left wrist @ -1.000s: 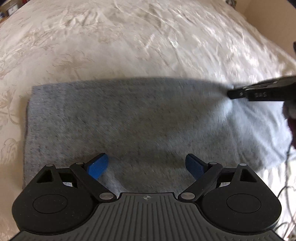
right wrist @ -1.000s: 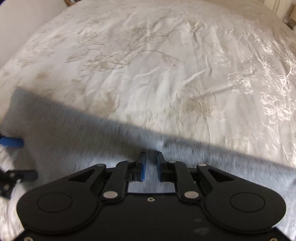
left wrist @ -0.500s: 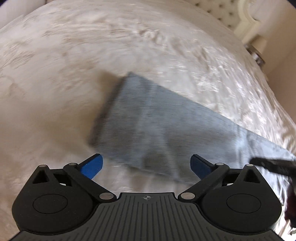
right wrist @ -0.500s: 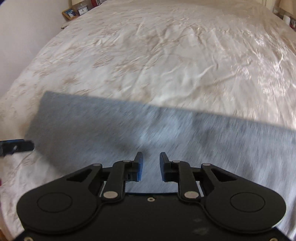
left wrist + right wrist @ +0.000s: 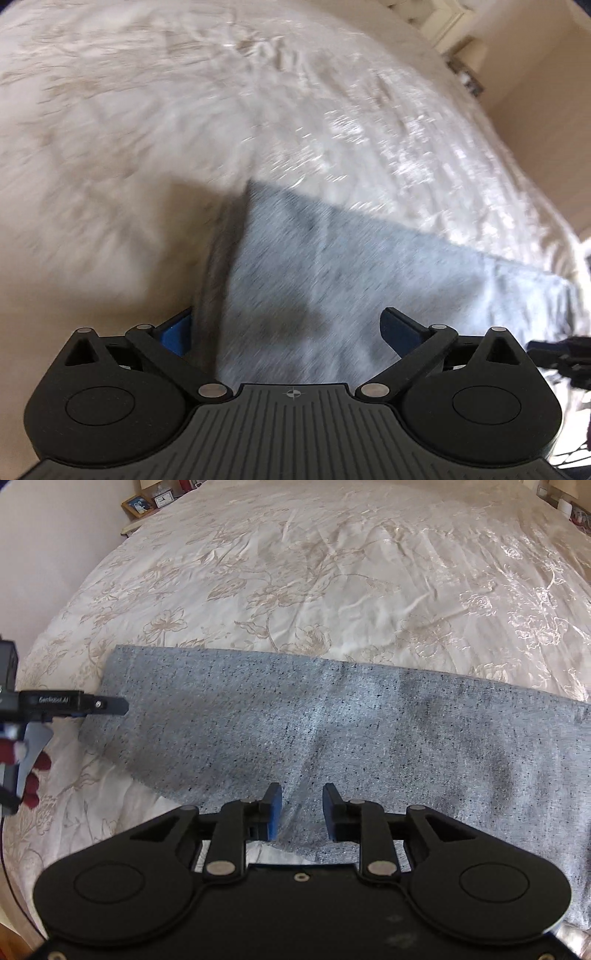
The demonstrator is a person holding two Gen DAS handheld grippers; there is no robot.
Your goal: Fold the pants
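The grey speckled pants (image 5: 332, 723) lie folded in a long band across the cream bedspread; in the left wrist view they (image 5: 332, 280) run from the left gripper toward the right. My left gripper (image 5: 288, 332) is open wide, its blue pads astride the band's left end, and it shows at the left edge of the right wrist view (image 5: 110, 705). My right gripper (image 5: 301, 808) is partly open and empty over the band's near edge, holding nothing. Its tip shows at the right of the left wrist view (image 5: 554, 350).
The bed (image 5: 332, 572) with its floral bedspread spreads far beyond the pants. A nightstand with a framed picture and a clock (image 5: 147, 502) stands at the back left. A headboard and wall (image 5: 498, 44) show at the upper right of the left wrist view.
My right gripper has opened from nearly shut and let go of the fabric, drawing back. My left gripper has swung to the left end of the band, still open.
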